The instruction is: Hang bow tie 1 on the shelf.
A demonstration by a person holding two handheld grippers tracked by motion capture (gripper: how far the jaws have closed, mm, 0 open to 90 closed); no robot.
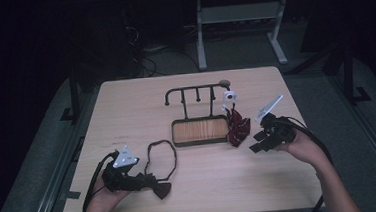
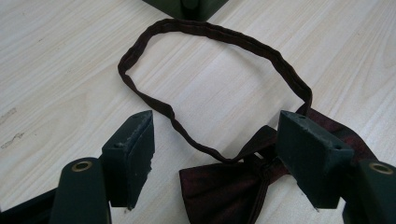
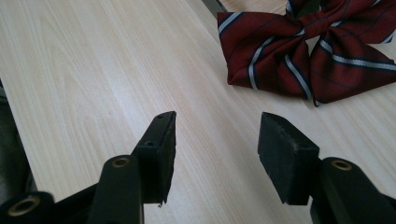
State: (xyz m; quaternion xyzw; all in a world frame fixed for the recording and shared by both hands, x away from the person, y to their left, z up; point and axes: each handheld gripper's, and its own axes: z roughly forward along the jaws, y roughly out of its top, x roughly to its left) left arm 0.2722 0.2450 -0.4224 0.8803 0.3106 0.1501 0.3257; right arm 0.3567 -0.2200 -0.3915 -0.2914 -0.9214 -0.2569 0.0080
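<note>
Left gripper (image 1: 146, 181) sits low at the near left part of the table (image 1: 126, 105), held in the person's left hand (image 1: 102, 199). Its jaws stand spread, with nothing pinched between them. In the left gripper view the dark maroon bow tie (image 2: 224, 186) lies flat on the wood, its knot between the two jaws and closer to the right-hand one; whether that jaw touches the fabric cannot be told. The neck strap (image 2: 205, 35) of the tie forms an open loop lying flat ahead of the jaws, reaching toward the base of the rack. Right gripper (image 1: 259, 142) is at the right side of the table in the right hand (image 1: 304, 148), jaws likewise spread and holding nothing, bare wood between them. Striped red bow tie (image 3: 308, 56) lies ahead of the right gripper, well clear of its jaws, just beside the right end of the wooden tray base (image 1: 200, 130). The dark metal rack (image 1: 195, 90) rises from that tray, upright. A small white object (image 1: 229, 97) hangs at the rack's right end, above the striped tie; too small to identify.
</note>
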